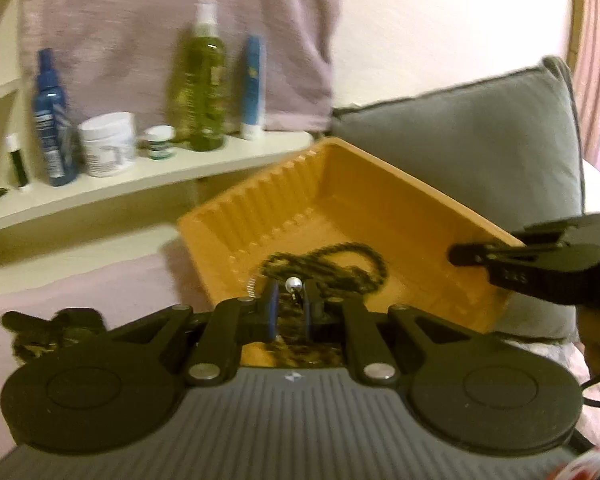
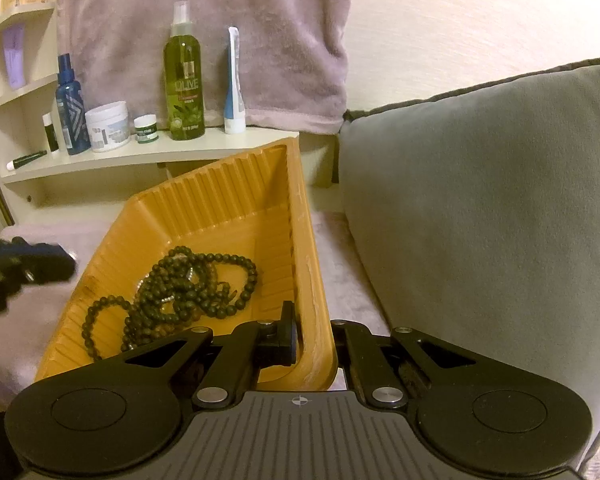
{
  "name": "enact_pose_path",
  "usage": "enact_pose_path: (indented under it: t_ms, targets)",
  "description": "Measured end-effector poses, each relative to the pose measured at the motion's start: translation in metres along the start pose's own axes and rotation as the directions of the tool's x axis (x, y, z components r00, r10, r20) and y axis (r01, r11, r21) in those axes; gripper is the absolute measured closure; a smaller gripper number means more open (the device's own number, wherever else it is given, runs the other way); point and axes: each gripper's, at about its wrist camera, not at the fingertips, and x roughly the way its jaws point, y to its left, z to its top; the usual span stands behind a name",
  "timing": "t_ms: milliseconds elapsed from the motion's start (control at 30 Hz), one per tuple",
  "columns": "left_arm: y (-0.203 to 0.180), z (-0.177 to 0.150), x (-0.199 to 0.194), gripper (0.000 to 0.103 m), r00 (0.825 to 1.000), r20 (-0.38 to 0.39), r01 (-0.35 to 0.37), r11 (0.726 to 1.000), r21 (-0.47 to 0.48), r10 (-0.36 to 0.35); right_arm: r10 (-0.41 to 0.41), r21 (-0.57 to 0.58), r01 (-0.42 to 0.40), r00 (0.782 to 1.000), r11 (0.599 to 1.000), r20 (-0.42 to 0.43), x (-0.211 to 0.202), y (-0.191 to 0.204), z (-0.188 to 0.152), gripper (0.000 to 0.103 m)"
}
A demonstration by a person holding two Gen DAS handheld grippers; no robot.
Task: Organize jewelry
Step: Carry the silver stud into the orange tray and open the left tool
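Note:
An orange ribbed tray [image 1: 400, 184] sits tilted on a pink cover, and a tangle of dark bead strings [image 1: 340, 260] lies inside it. Just over the tray's near edge, my left gripper [image 1: 292, 300] is shut on a small silver ball piece [image 1: 292, 283] that sticks up between its blue pads. My right gripper [image 1: 464, 256] clamps the tray's rim at the right. In the right wrist view, the right gripper [image 2: 312, 336] is shut on the tray's side wall [image 2: 300, 220], with the beads [image 2: 188, 284] to its left. The left gripper [image 2: 60, 266] shows blurred at the left edge.
A cream shelf [image 2: 148, 156] behind the tray carries a green olive bottle [image 2: 184, 80], a blue bottle [image 2: 72, 108], white jars and a tube. A grey cushion [image 2: 480, 200] stands to the right. A pink towel [image 2: 204, 20] hangs above. A dark object [image 1: 52, 324] lies on the cover at the left.

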Motion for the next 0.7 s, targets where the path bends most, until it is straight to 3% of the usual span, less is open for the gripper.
enact_pose_path:
  t_ms: [433,533,700]
  targets:
    - [-0.012,-0.009,0.017,0.092,0.999,-0.041,0.031,1.000,-0.006,-0.031,0.008,0.006,-0.008,1.000,1.000,0.004,-0.001,0.000,0.001,0.098]
    - [-0.013,-0.012,0.019,0.082,0.998,-0.049,0.026,1.000,-0.006,-0.027,0.009,0.005,-0.009,1.000,1.000,0.005,-0.002,0.000,0.001,0.098]
    - [-0.012,-0.014,0.016,0.082,0.999,-0.044,0.021,1.000,-0.009,-0.022,0.008,0.004,-0.008,1.000,1.000,0.006,-0.003,0.001,0.002,0.098]
